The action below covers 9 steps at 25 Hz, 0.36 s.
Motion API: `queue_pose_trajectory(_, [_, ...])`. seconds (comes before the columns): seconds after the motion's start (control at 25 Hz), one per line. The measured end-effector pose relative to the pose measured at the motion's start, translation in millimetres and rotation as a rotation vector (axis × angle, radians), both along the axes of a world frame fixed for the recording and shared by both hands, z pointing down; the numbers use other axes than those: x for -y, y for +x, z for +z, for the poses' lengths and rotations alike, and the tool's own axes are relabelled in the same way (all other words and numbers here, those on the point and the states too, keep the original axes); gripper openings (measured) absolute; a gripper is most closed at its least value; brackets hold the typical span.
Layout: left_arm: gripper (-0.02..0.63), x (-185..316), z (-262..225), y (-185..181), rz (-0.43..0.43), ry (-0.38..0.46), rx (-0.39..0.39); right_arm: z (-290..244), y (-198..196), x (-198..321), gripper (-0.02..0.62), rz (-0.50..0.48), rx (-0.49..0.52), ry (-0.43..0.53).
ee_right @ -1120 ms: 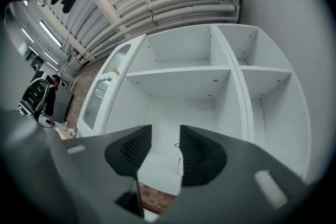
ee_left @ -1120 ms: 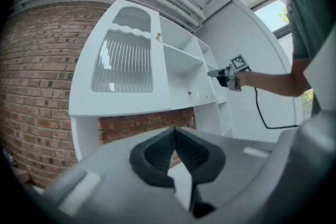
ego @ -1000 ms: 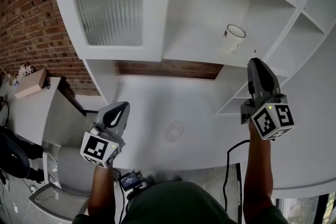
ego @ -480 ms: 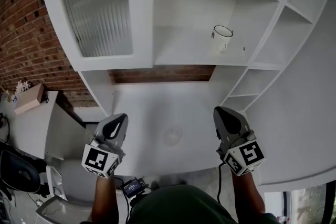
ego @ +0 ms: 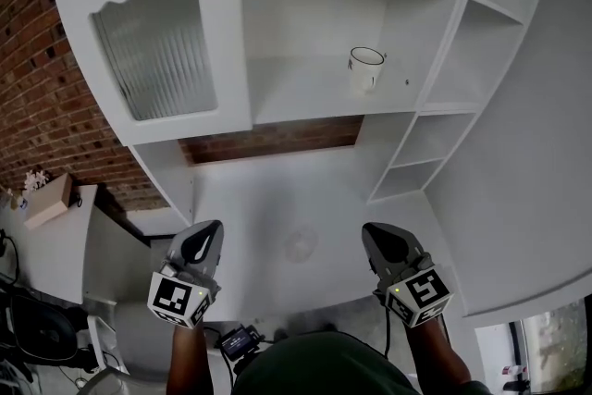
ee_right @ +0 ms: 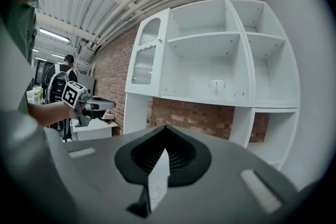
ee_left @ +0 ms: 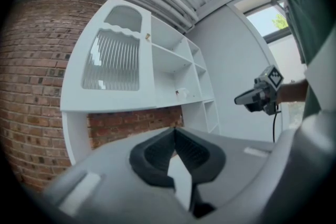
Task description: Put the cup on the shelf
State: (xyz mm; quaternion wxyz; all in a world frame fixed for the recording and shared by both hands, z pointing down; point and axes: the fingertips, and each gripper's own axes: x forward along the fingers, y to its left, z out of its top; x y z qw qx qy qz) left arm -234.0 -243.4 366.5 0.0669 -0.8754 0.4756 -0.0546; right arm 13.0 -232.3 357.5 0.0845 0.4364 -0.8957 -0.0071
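White shelf unit [ego: 305, 97] on a brick wall [ego: 42, 97], cup [ego: 366, 67] upright on its middle shelf, both forearms low over the desk [ego: 277, 190], left gripper [ego: 207, 228] and right gripper [ego: 375, 233] level, well apart, jaws pressed together, empty.

Your shirt [ego: 314, 367] is dark green. Your left gripper [ego: 207, 230] and right gripper [ego: 376, 234] are grey shells with black ribbed pads [ee_right: 149, 152], each topped by a black-and-white marker cube [ego: 178, 299]; a black cable [ee_left: 273, 126] trails from the right one.
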Motion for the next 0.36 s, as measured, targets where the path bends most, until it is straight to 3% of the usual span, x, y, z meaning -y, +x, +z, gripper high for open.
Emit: queue_pose_trajectory(0.36, [0.002, -5, -1, 1, 0.016, -0.008, 0.006, -1, -1, -9, 0.005, 0.001, 0.014, -0.003])
